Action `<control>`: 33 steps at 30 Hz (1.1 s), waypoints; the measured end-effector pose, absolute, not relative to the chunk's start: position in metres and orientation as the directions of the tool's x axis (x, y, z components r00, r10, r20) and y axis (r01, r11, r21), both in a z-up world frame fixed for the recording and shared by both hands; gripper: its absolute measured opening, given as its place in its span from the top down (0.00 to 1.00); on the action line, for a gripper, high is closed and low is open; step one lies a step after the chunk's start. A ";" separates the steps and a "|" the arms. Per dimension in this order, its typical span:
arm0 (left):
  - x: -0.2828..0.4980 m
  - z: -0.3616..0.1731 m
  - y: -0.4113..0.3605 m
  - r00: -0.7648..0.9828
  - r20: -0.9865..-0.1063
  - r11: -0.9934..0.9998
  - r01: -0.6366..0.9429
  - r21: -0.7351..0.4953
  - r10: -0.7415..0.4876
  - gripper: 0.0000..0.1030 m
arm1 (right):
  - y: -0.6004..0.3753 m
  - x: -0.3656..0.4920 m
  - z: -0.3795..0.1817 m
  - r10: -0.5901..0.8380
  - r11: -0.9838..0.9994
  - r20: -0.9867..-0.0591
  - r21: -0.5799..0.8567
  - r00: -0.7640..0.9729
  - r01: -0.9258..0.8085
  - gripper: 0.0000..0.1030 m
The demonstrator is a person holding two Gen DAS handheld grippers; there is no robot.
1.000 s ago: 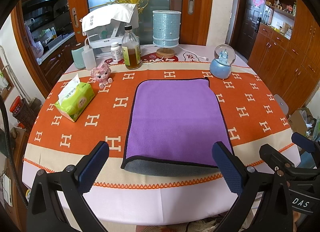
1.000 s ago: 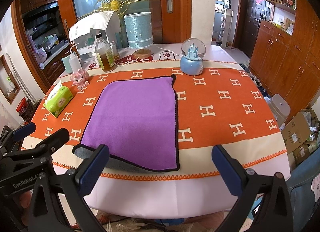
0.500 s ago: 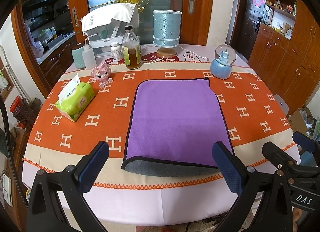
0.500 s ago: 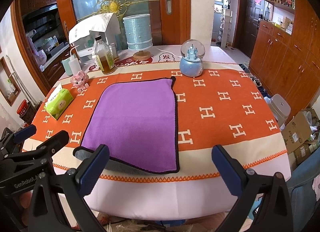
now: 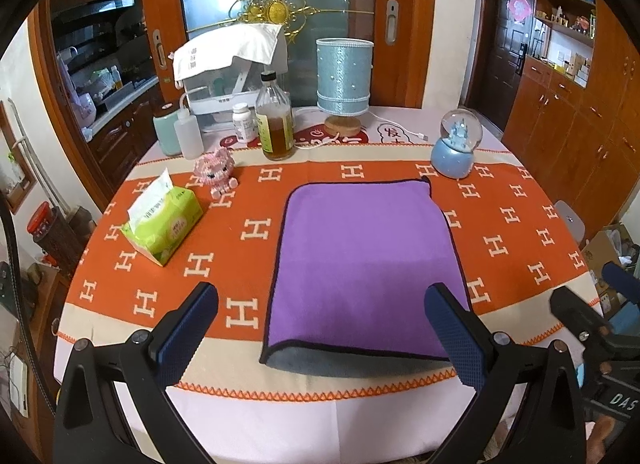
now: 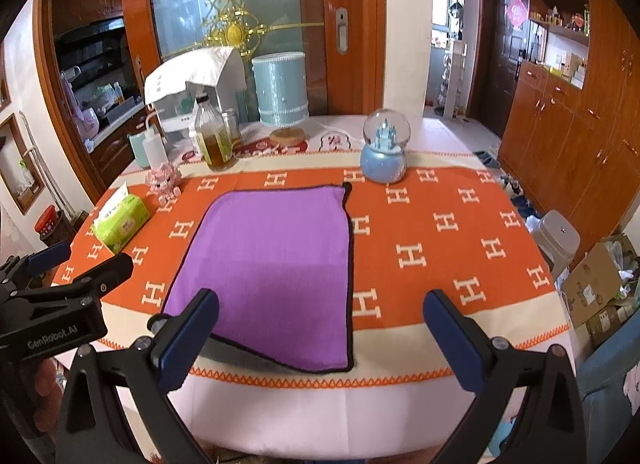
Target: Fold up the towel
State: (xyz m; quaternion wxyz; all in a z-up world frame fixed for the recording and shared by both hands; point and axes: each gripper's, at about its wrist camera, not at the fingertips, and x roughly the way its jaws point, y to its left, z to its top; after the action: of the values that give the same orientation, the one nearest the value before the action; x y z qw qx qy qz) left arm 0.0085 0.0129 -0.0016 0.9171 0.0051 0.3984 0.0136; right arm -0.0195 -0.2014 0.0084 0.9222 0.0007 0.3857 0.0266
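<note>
A purple towel (image 5: 366, 264) with a black hem lies flat on the orange patterned tablecloth (image 5: 240, 232), folded over so its grey underside shows along the near edge. It also shows in the right wrist view (image 6: 276, 264). My left gripper (image 5: 320, 328) is open and empty, held back near the table's front edge, in front of the towel's near left part. My right gripper (image 6: 320, 332) is open and empty, in front of the towel's near right corner. Neither touches the towel.
A green tissue pack (image 5: 162, 223) and a pink toy (image 5: 218, 173) sit left of the towel. A bottle (image 5: 274, 123), a blue lamp (image 5: 344, 83) and a snow globe (image 5: 456, 143) stand at the back. Cardboard boxes (image 6: 600, 284) lie on the floor right.
Both grippers have barely shifted; the view has drifted slightly. The towel has not moved and both grippers stay open.
</note>
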 end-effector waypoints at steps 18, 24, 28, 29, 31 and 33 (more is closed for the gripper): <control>0.027 -0.016 0.041 0.689 -0.724 0.999 0.046 -0.007 -0.037 0.01 | -0.222 -0.015 -0.002 0.057 0.997 -0.626 -0.006 0.778 -0.079 0.01; 0.030 -0.048 0.056 0.682 -0.730 0.998 0.067 0.018 -0.032 0.01 | -0.228 -0.014 -0.038 0.143 0.987 -0.652 0.042 0.744 -0.152 0.01; 0.028 -0.074 0.067 0.678 -0.735 0.995 0.085 0.061 -0.013 0.01 | -0.222 -0.024 -0.063 0.195 0.973 -0.624 0.024 0.757 -0.230 0.01; 0.027 -0.082 0.070 0.673 -0.739 0.992 0.098 0.076 -0.010 0.01 | -0.220 -0.027 -0.070 0.206 0.967 -0.623 0.012 0.755 -0.254 0.01; 0.025 -0.095 0.073 0.666 -0.746 0.987 0.131 0.090 -0.021 0.01 | -0.215 -0.027 -0.082 0.213 0.957 -0.643 -0.016 0.735 -0.291 0.01; 0.024 -0.108 0.076 0.653 -0.756 0.979 0.173 0.109 -0.031 0.01 | -0.211 -0.027 -0.097 0.220 0.943 -0.671 -0.040 0.708 -0.331 0.06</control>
State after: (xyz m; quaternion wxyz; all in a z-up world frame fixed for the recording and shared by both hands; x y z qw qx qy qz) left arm 0.0241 0.0756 -0.1079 0.9051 0.0861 0.4125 -0.0565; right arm -0.0273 -0.2113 -0.0970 0.9207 -0.0789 0.3516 0.1498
